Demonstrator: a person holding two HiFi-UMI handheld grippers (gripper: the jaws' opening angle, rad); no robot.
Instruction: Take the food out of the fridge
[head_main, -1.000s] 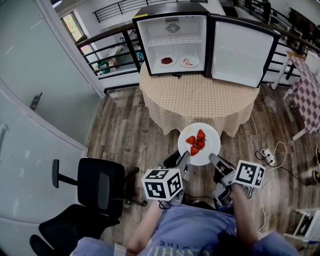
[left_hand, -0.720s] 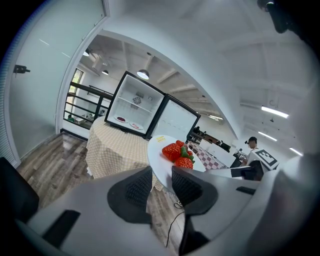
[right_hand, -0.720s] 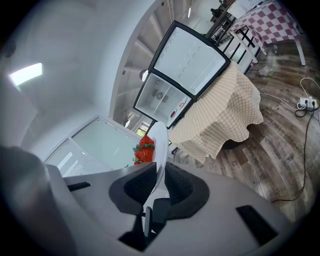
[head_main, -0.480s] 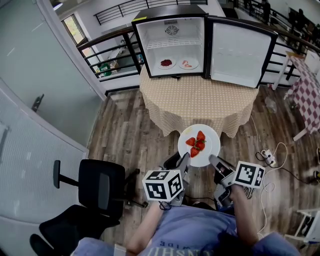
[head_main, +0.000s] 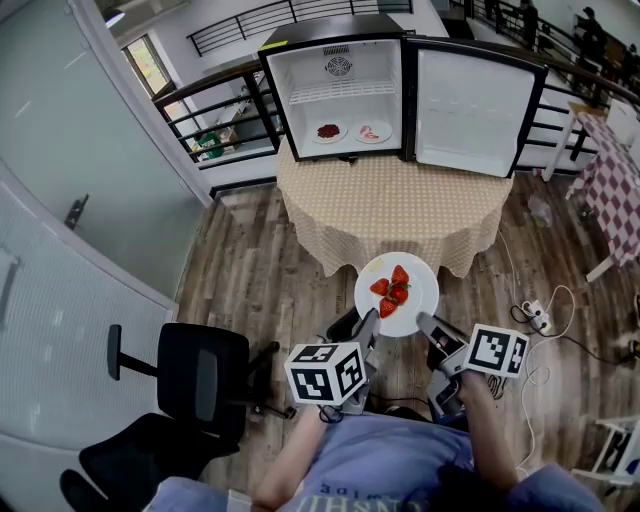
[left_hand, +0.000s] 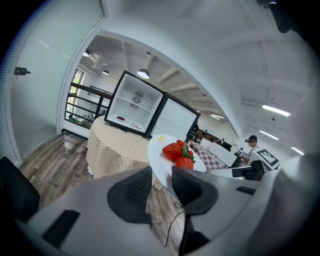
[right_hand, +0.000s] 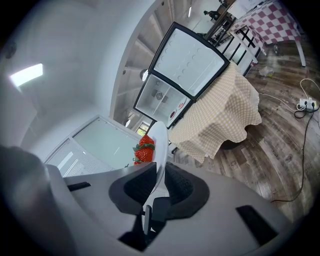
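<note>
A white plate (head_main: 410, 272) with three strawberries (head_main: 393, 290) hangs over the wooden floor, just in front of the table. My left gripper (head_main: 368, 326) is shut on the plate's near left rim, and my right gripper (head_main: 426, 323) on its near right rim. In the left gripper view the plate (left_hand: 159, 150) runs between the pads of the left gripper (left_hand: 161, 182), with the strawberries (left_hand: 178, 152) on top. The right gripper view shows the plate (right_hand: 160, 137) edge-on in the right gripper (right_hand: 161, 180). The small fridge (head_main: 340, 60) stands open and holds two more plates of food (head_main: 328, 131) (head_main: 372, 132).
The fridge stands on a round table with a checked cloth (head_main: 400, 205); its door (head_main: 470, 100) swings out to the right. A black office chair (head_main: 190, 385) is at my left. A power strip and cables (head_main: 530, 310) lie on the floor at the right. A black railing (head_main: 215, 110) runs behind.
Both grippers keep their hold on the strawberry plate and stay about where they were. Only the head view has shifted slightly, so the fridge sits a little higher and further left.
</note>
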